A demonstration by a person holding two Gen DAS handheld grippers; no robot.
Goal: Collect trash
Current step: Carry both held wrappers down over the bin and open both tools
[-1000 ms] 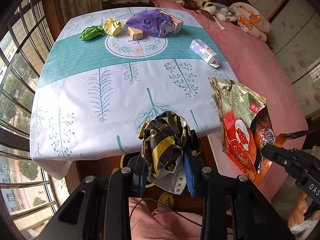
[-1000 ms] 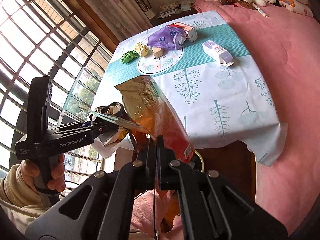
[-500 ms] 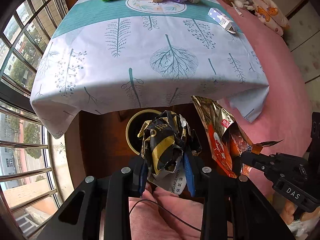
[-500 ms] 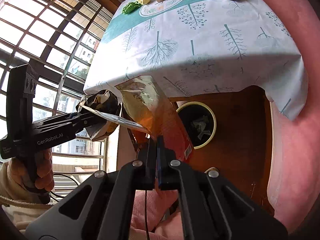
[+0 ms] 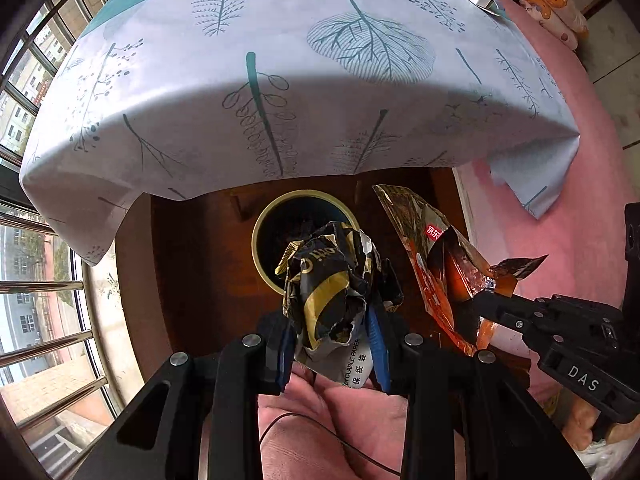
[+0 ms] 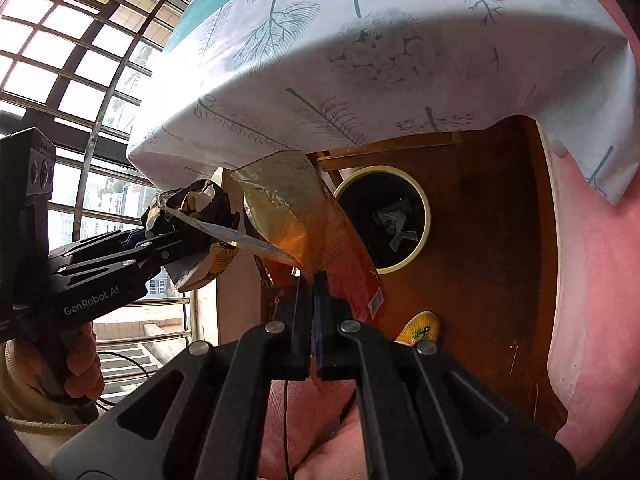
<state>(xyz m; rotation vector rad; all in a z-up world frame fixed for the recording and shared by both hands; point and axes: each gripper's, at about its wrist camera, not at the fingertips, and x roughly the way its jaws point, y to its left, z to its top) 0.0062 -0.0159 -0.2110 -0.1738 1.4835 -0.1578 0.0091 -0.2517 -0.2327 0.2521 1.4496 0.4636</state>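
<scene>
Your left gripper (image 5: 332, 332) clamps a crumpled black-and-gold paper bag (image 5: 334, 280), and it hangs directly over the near rim of the yellow-rimmed waste bin (image 5: 264, 220) that stands on the floor under the table's edge. Your right gripper (image 6: 314, 280), its jaws fully pinched, holds an orange-and-gold foil snack pouch (image 6: 316, 224) by its lower end; the pouch's long axis rises away from the jaws, and it sits beside the bin rather than above it. Your left hand looks nearer to release.
</scene>
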